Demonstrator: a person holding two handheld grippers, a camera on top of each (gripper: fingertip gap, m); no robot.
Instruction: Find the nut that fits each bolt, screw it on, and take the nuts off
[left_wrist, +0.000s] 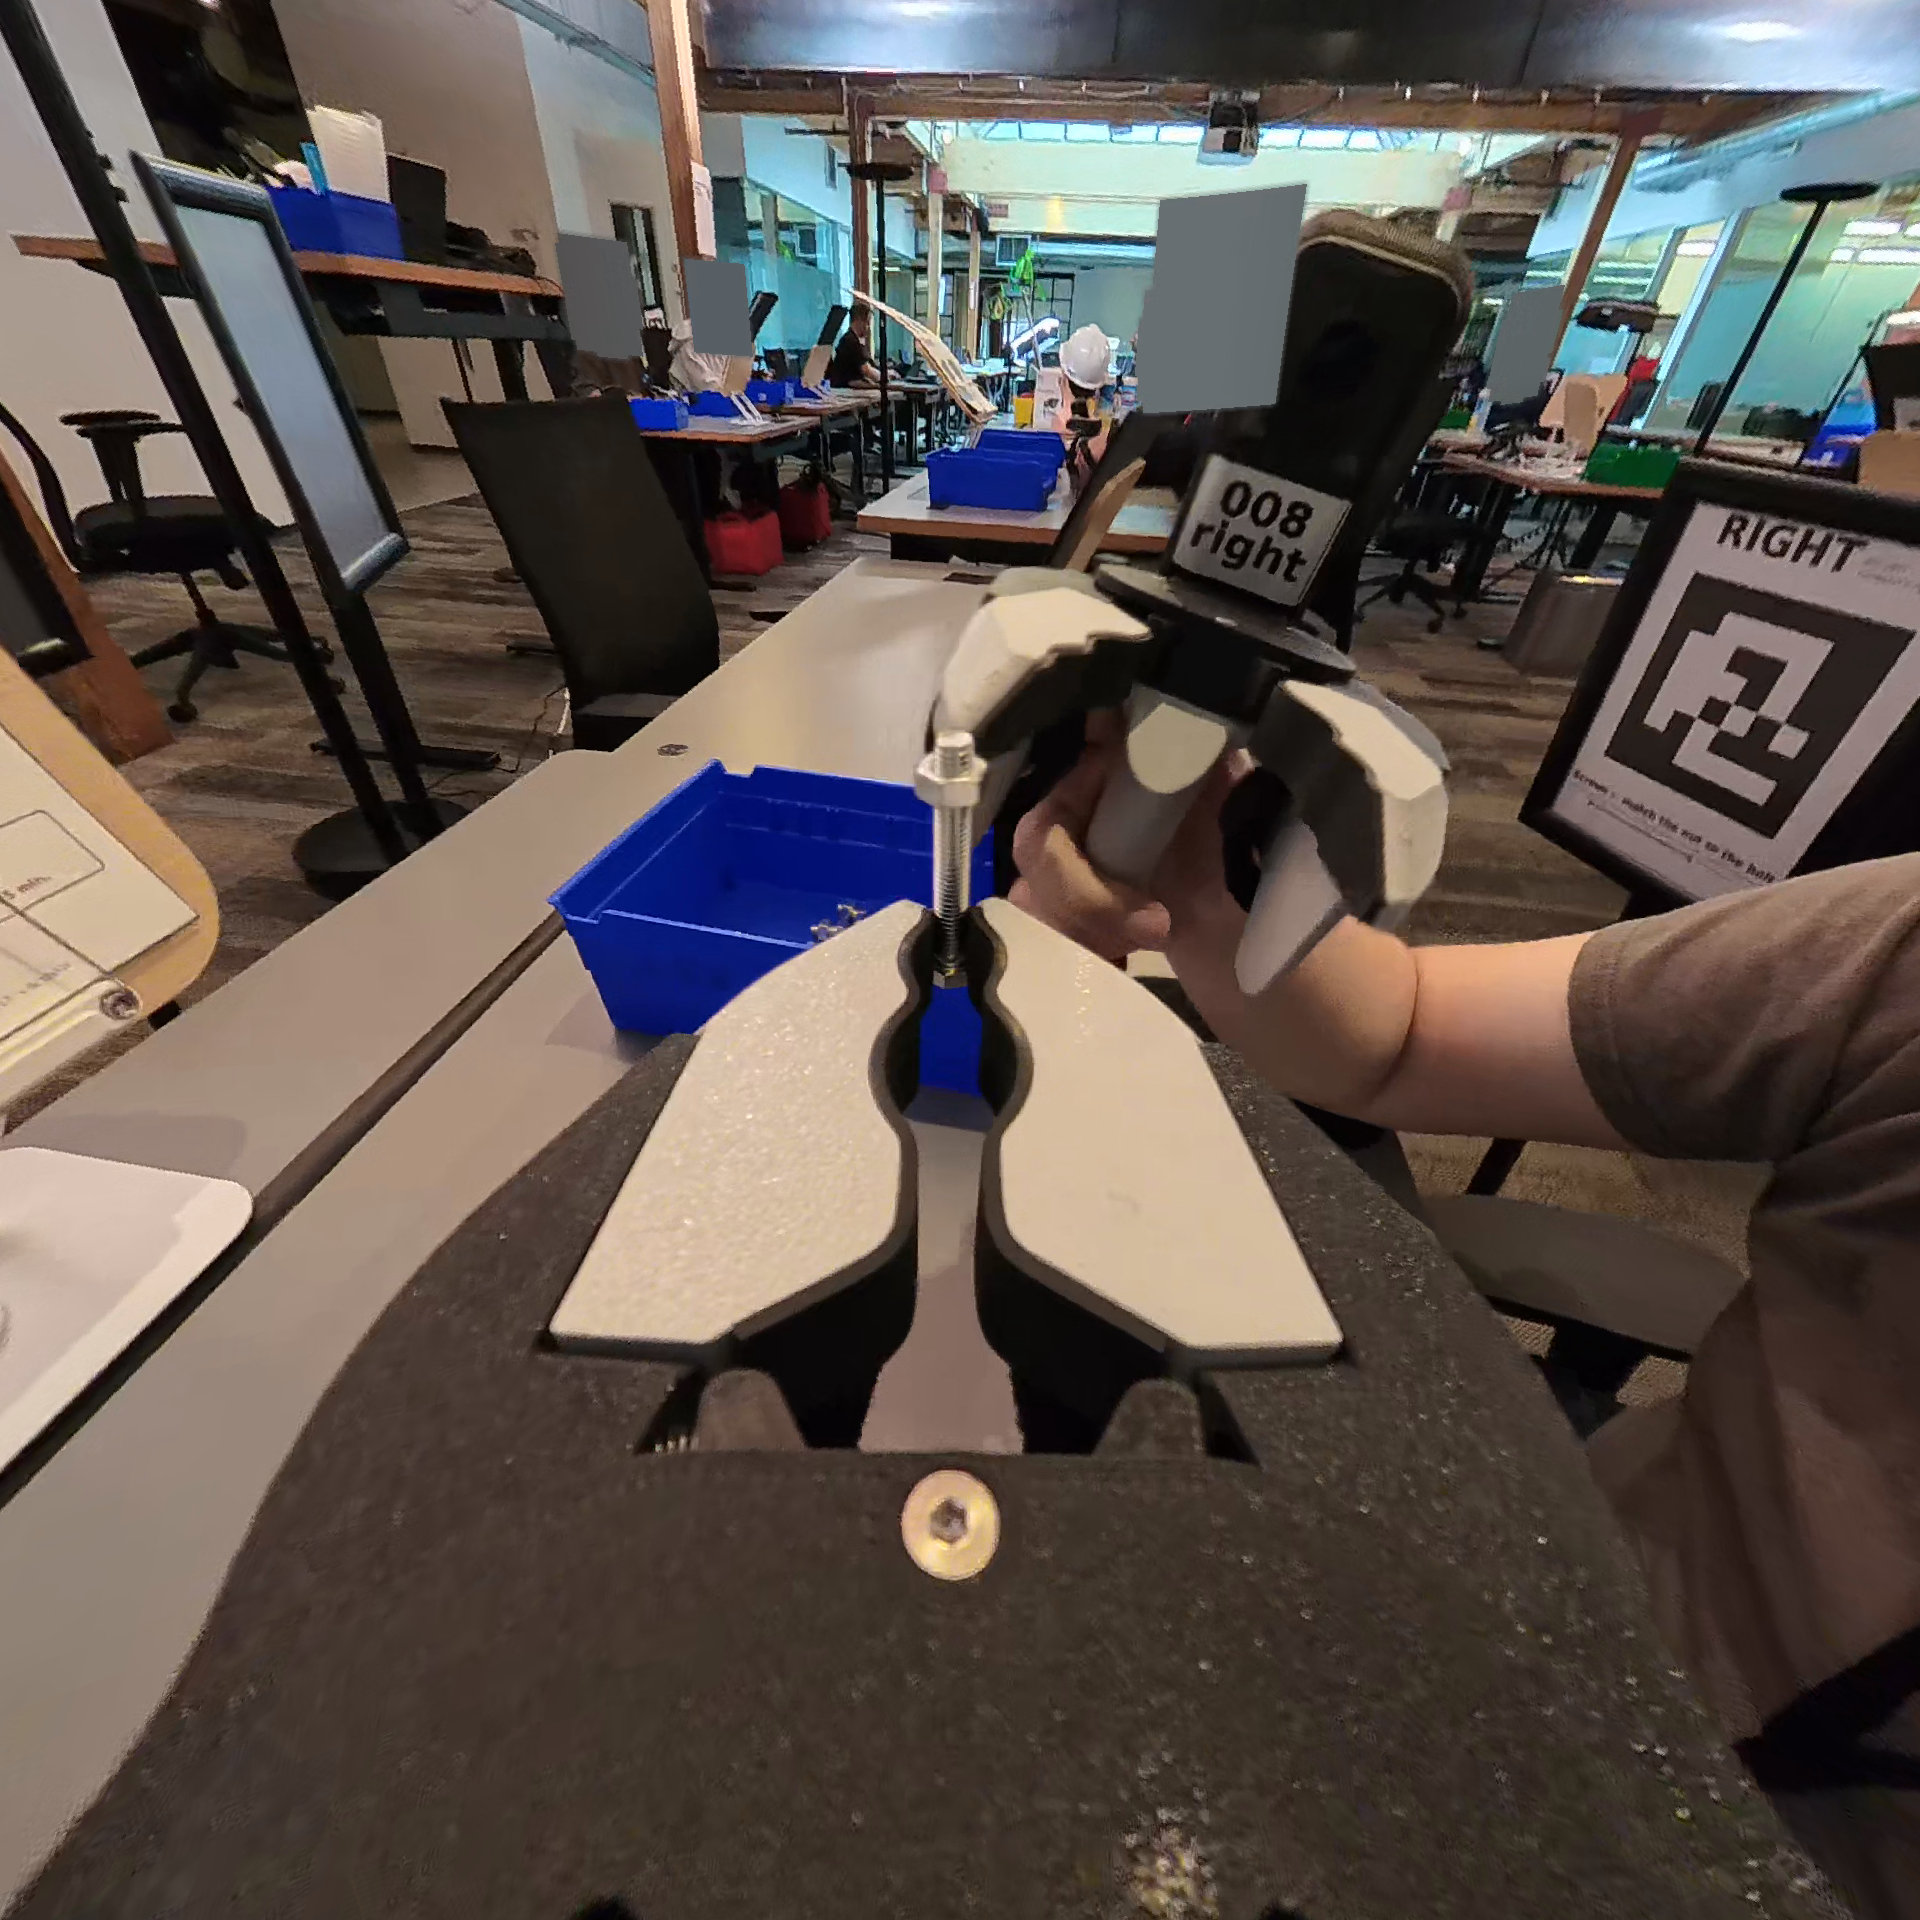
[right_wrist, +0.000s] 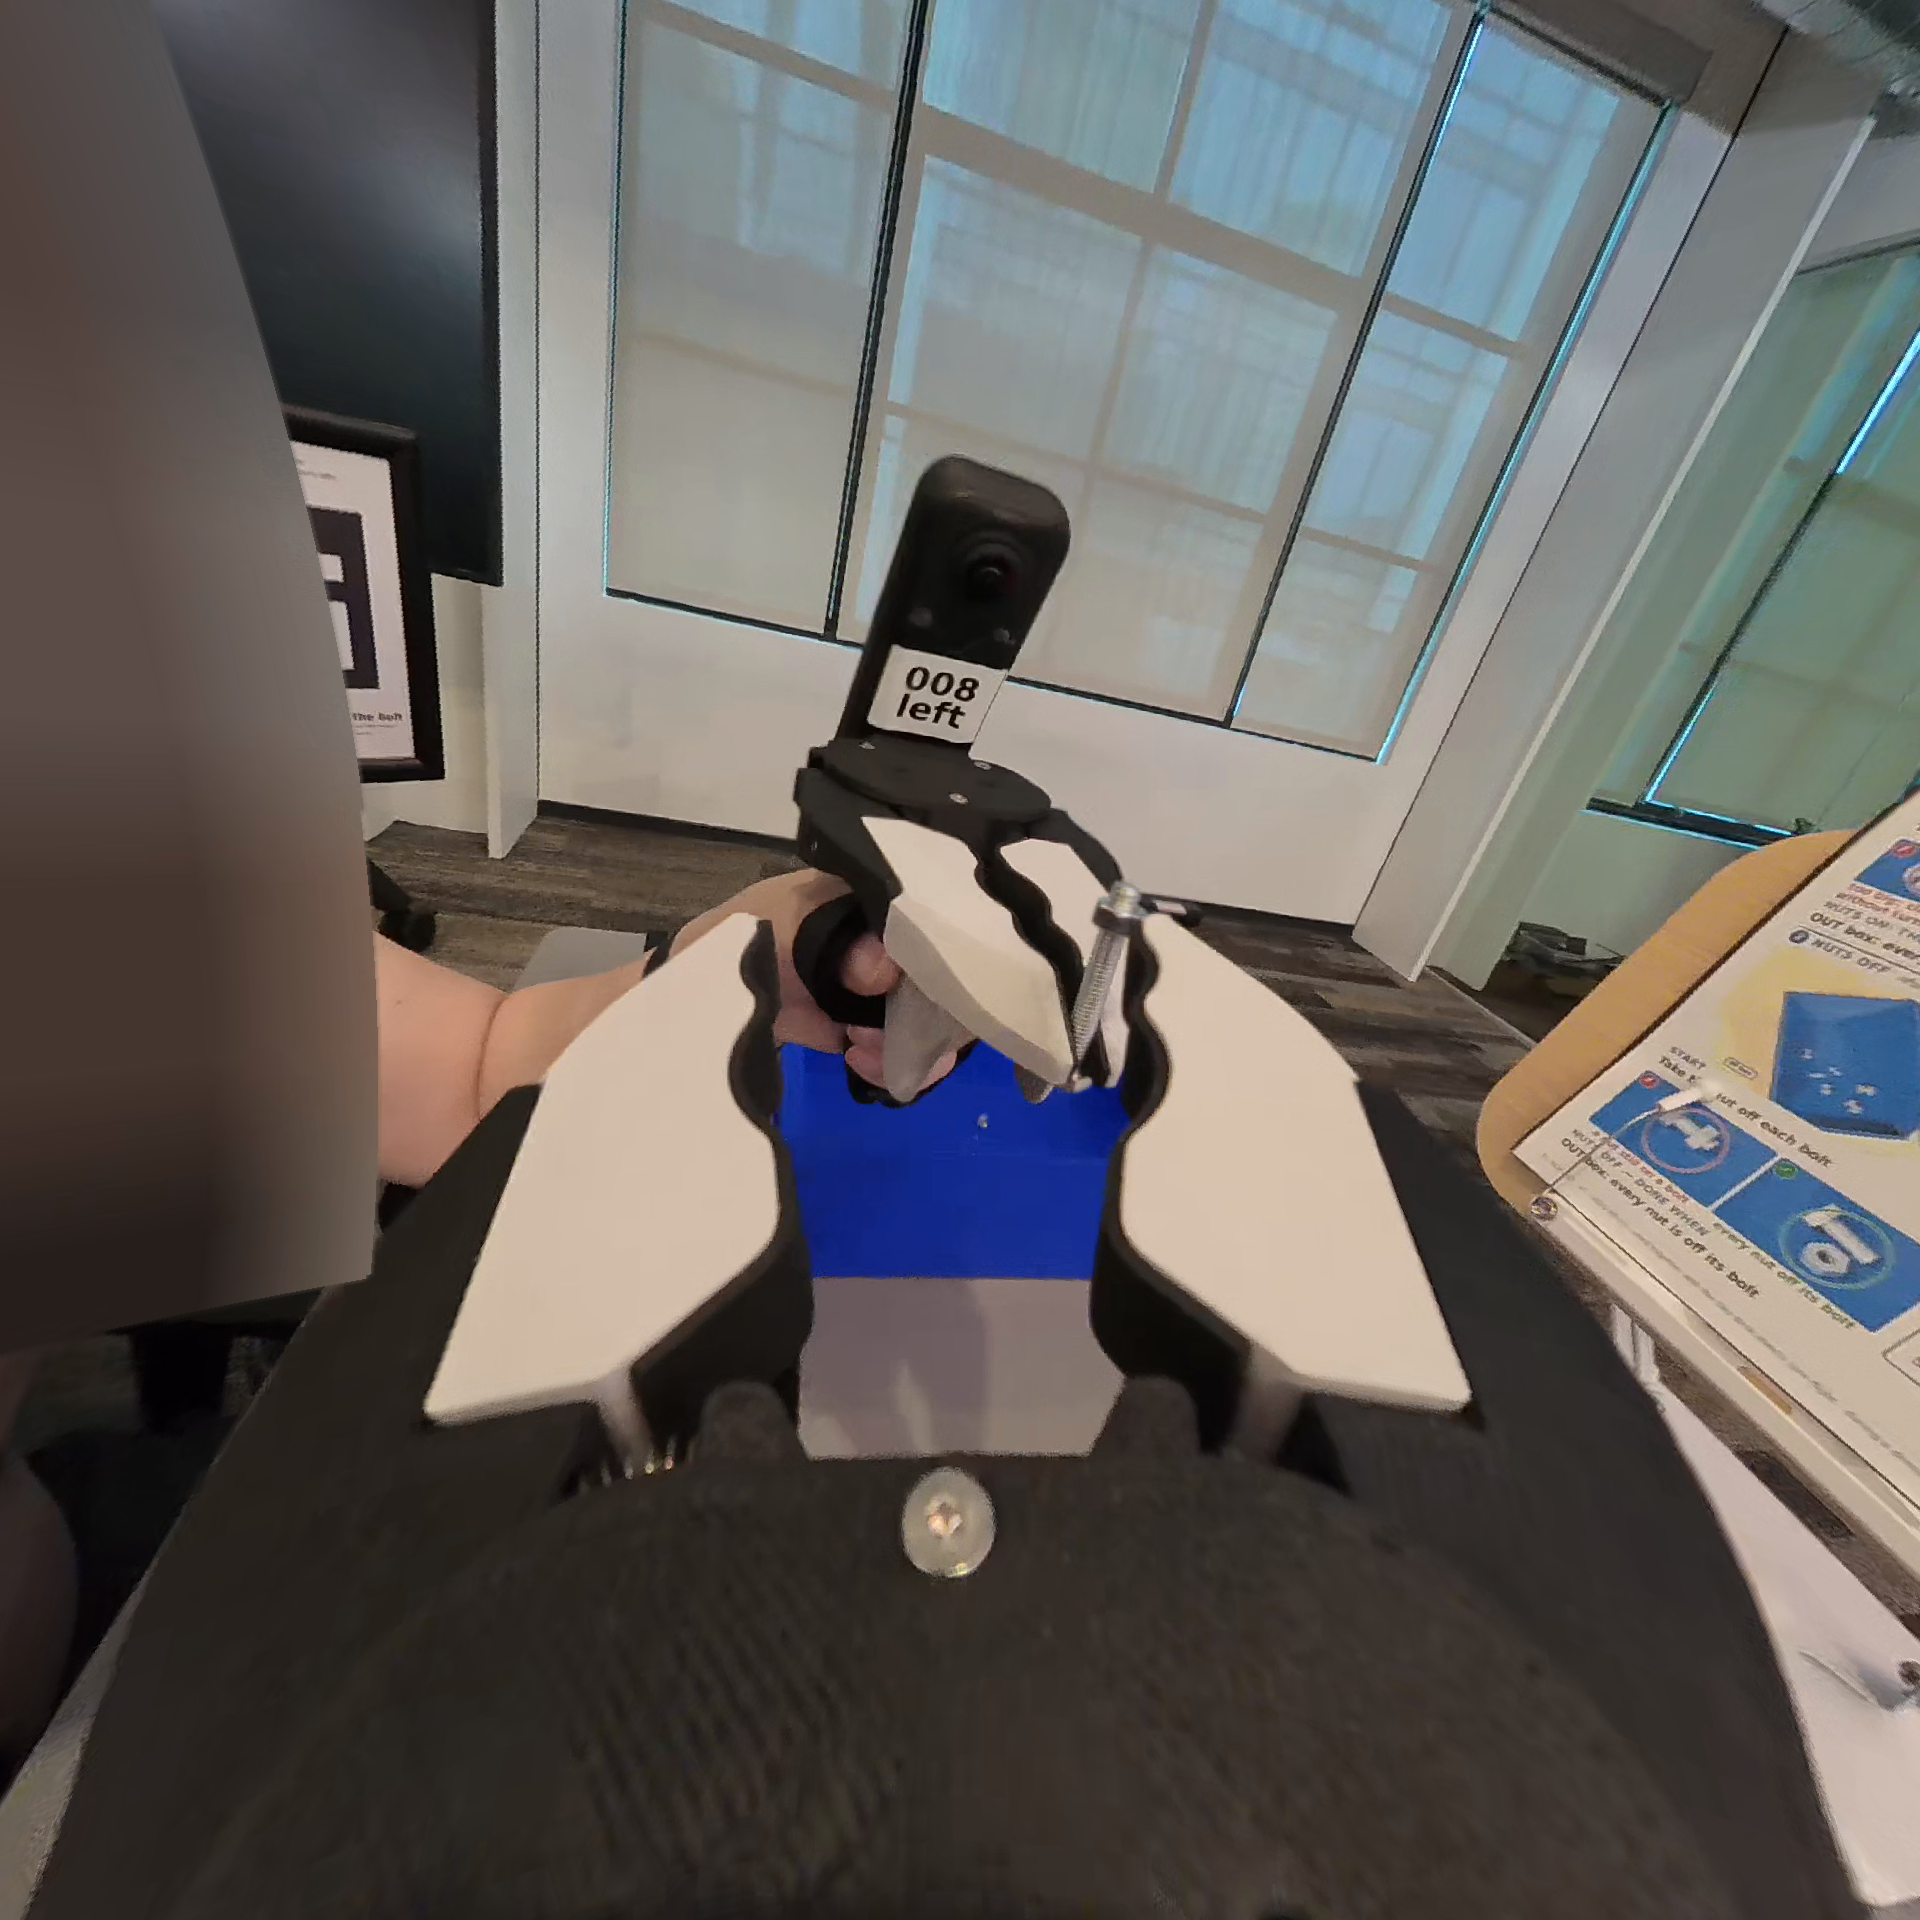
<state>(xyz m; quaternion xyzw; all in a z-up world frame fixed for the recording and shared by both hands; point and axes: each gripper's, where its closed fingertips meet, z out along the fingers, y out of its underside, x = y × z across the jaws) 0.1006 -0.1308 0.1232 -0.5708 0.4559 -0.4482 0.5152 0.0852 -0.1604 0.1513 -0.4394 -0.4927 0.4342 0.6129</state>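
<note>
My left gripper (left_wrist: 951, 920) is shut on the lower end of a silver bolt (left_wrist: 951, 862) and holds it upright above a blue bin (left_wrist: 748, 883). A silver nut (left_wrist: 949, 774) sits near the bolt's top end. My right gripper (right_wrist: 951, 935) is open, and one finger (left_wrist: 1039, 665) rests beside the nut. In the right wrist view the left gripper (right_wrist: 1075, 1070) holds the bolt (right_wrist: 1096, 987) next to my right finger (right_wrist: 1247, 1122), with the nut (right_wrist: 1122, 902) at its top. The bin (right_wrist: 935, 1195) lies below.
Small hardware (left_wrist: 836, 920) lies in the bin on the grey table (left_wrist: 416, 1039). An instruction board (right_wrist: 1766, 1143) stands beside it. A framed marker sign (left_wrist: 1745, 707) stands at the right. A black chair (left_wrist: 592, 561) is behind the table, and a white tray (left_wrist: 83, 1247) is at the left. Less than 4 cm separates the two grippers' tips.
</note>
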